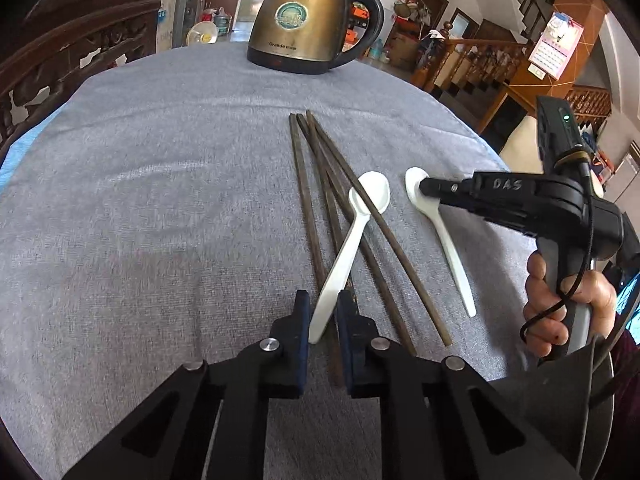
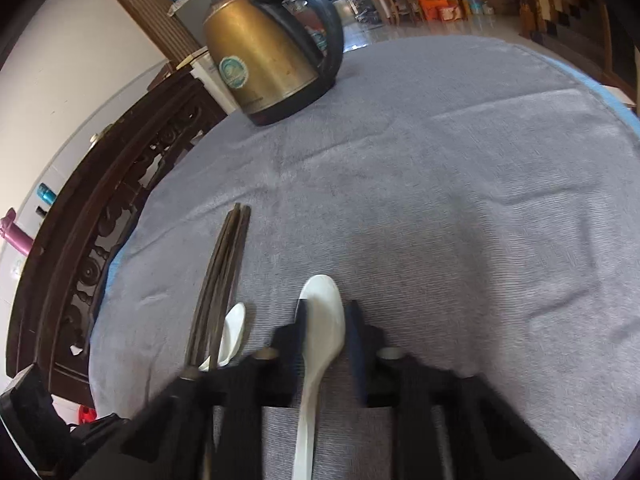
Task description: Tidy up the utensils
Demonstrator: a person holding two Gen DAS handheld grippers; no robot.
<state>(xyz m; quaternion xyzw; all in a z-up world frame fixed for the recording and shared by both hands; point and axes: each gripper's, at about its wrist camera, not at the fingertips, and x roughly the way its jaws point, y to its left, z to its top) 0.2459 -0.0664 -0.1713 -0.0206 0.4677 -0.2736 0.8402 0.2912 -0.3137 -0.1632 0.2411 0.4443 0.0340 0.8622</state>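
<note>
Spoons come first, it seems: two white ones lie on the grey cloth (image 1: 160, 200) in front of the kettle (image 1: 300, 20), and each claw is at one of them. The left gripper (image 1: 323, 300) has its pads closed on the handle end of the left spoon (image 1: 352, 240). This spoon rests among the four dark chopsticks (image 1: 320, 184); one of them appears to cross over its neck and another runs under the handle, between the same pads. The right gripper (image 1: 424, 188), held in a hand (image 1: 560, 312), is closed at the bowl end of the right spoon (image 1: 450, 248), which lies apart from the chopsticks on their right.

To do this step well, I would lift the left spoon slowly and draw it back along its own length, so that the crossing chopstick slides off and does not roll away. I would check that the chopstick below is not pinched together with the handle. The right grip is near the smooth, curved bowl, so it may slip; keep that spoon low and level while carrying it beside the other
</note>
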